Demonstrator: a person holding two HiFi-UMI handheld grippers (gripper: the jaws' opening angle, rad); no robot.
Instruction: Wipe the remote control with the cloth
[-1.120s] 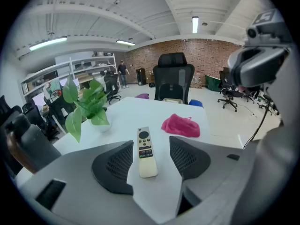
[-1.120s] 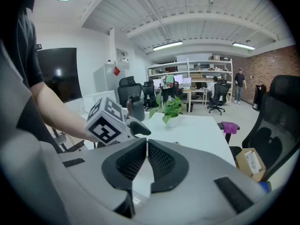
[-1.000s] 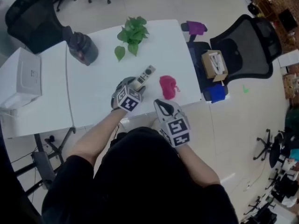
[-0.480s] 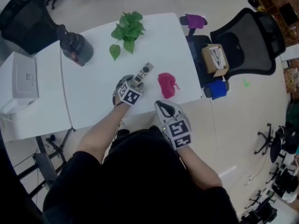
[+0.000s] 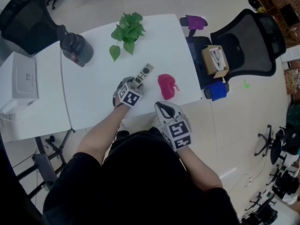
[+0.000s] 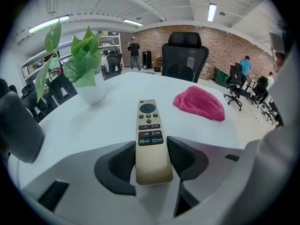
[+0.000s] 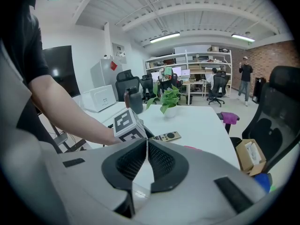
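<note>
The left gripper (image 6: pixel 151 153) straddles the near end of the remote (image 6: pixel 148 125), which lies flat on the counter (image 6: pixel 84 125). Its fingers have just been closing and now meet both long edges. Clamp evenly, buttons facing up. The right gripper (image 7: pixel 146 161), fingers pressed together and empty, should next fetch the pink cloth (image 6: pixel 199 103) lying near the remote.

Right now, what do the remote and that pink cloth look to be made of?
Remote: likely hard plastic with a satin, pale-gold finish; it shows a smooth, even sheen. Cloth: soft, fuzzy fabric, perhaps microfibre, matte pink; it lies crumpled in rounded folds.
</note>
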